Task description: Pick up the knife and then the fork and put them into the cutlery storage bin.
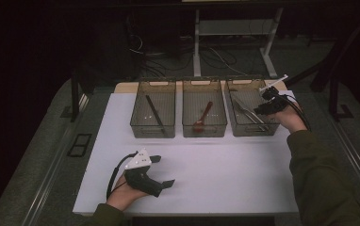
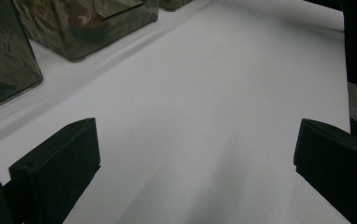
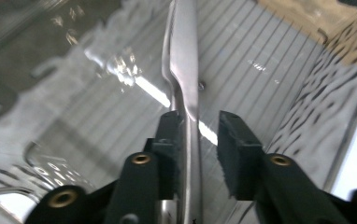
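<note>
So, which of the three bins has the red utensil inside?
The middle bin: a red spoon lies in it. The left bin holds a dark stick, the right bin silver metal cutlery.

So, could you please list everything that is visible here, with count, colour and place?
Bins: three, clear dark-tinted, in a row at the far side of the mat.
Black stick: one, in the left bin.
Red spoon: one, in the middle bin.
Metal utensil: one, silver, in the right bin, between the right gripper's jaws.
Mat: one, white, on the table.
Left gripper: black, open, resting on the near mat.
Right gripper: black, open, inside the right bin.
</note>
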The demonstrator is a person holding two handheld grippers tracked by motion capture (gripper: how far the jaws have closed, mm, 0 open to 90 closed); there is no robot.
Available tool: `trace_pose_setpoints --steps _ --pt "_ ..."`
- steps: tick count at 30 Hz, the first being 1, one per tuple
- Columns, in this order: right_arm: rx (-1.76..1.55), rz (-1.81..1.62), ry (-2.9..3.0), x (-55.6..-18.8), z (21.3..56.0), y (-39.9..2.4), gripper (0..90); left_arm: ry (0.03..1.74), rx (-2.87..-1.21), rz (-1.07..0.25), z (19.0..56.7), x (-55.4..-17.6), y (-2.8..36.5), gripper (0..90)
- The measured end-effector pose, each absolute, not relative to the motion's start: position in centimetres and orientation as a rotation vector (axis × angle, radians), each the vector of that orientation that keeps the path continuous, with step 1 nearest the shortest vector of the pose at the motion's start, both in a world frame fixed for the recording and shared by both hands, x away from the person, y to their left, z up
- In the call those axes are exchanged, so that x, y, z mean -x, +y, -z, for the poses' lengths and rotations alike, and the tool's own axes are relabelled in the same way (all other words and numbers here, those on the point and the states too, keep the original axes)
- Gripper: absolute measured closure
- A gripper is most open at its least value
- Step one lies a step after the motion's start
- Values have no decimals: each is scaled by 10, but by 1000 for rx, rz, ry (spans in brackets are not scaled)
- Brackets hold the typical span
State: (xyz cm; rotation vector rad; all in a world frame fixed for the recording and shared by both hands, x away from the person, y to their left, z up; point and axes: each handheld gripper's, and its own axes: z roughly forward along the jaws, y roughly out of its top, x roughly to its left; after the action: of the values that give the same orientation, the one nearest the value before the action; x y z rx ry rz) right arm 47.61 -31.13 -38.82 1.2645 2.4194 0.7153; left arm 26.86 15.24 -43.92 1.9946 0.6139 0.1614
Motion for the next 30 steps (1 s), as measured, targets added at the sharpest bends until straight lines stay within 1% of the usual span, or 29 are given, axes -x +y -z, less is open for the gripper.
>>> trace_pose_setpoints --steps 10,12,13,15,20,24,30 --pt "-1337 -944 2379 -464 374 -323 470 614 -1999 -164 439 -269 153 0" --pt "-1358 -1007 2372 -461 373 -325 429 613 -1999 -165 439 -270 153 0" --pt "-1364 -1032 2364 -459 373 -327 427 613 -2000 -165 440 -270 153 0" --pt "-1384 -1068 2342 -456 374 -330 382 612 -2000 -162 440 -270 153 0" --pt "-1393 -1164 2288 -446 373 -336 311 614 -2002 -162 440 -271 154 0" --pt "-1351 -1177 2270 -437 371 -337 272 617 -2004 -165 441 -273 154 0" --pt "-1301 -1231 2199 -423 366 -337 242 623 -2000 -164 441 -274 155 0"
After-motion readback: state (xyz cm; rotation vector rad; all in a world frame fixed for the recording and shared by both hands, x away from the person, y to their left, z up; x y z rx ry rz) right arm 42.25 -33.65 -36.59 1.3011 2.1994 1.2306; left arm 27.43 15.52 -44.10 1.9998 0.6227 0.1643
